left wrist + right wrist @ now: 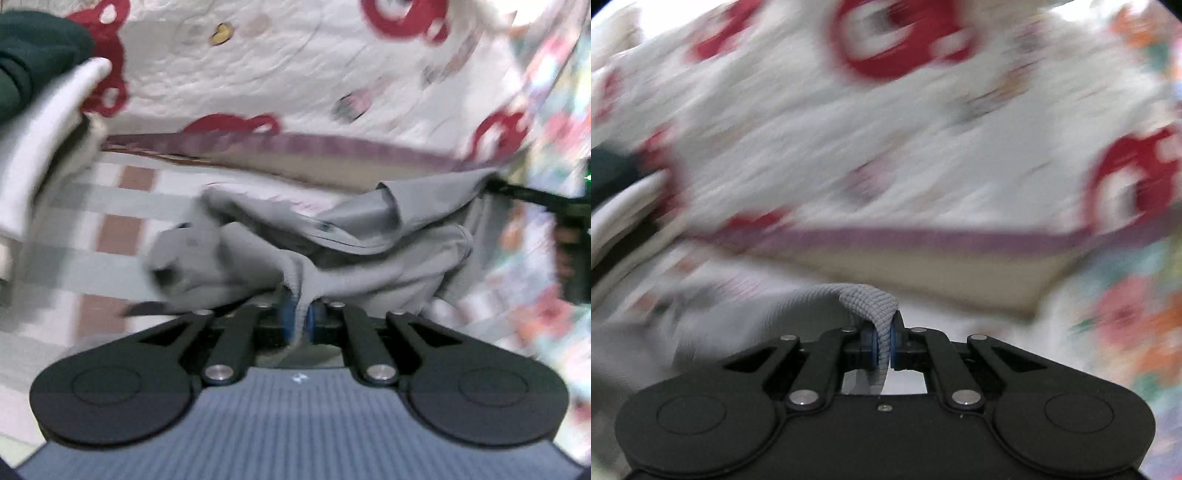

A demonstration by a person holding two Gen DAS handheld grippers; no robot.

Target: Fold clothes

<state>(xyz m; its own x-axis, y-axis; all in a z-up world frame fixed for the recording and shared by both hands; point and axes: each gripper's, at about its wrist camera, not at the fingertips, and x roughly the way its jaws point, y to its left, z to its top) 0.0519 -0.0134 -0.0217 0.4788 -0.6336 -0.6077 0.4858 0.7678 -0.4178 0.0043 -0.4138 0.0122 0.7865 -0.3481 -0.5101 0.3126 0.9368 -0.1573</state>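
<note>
Left wrist view: left gripper (300,318) and right gripper (882,341) both pinching grey garment (332,236) — lifting, likely spreading it flat next — over checked sheet (122,225).

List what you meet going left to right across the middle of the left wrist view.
Pale folded cloth → checked sheet → grey garment, pinched by the left gripper → right gripper gripping its far edge → floral fabric.
</note>
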